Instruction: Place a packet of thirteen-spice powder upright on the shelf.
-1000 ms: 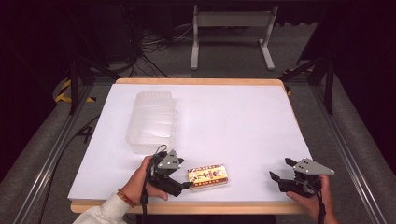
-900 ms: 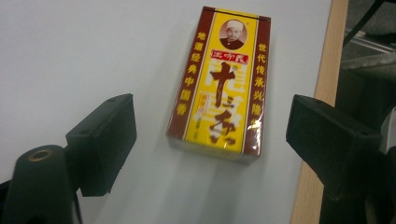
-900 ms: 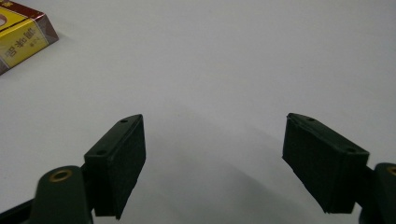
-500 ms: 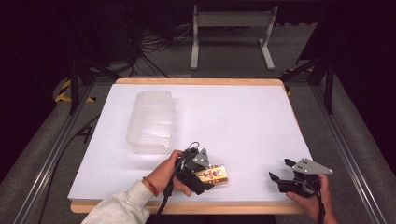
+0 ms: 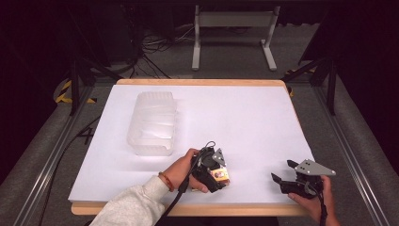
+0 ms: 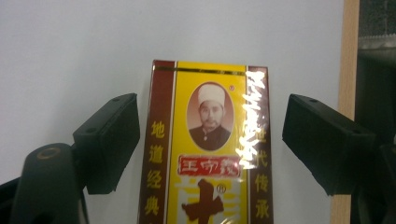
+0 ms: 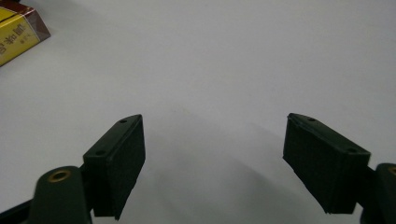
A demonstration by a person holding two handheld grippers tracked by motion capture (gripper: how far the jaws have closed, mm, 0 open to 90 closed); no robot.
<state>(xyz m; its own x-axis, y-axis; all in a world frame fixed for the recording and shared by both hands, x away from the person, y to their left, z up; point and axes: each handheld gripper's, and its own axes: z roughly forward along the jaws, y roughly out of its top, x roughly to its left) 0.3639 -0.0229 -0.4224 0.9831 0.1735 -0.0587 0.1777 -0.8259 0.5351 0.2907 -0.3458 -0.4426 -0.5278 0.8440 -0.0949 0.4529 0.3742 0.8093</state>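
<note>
The yellow and maroon box (image 6: 208,149) lies flat near the front edge of the white table (image 5: 244,117), between the jaws of the left gripper (image 6: 210,144), which have just been closing without yet touching it, while the right gripper (image 7: 215,163), well apart, stands open on nothing.
</note>
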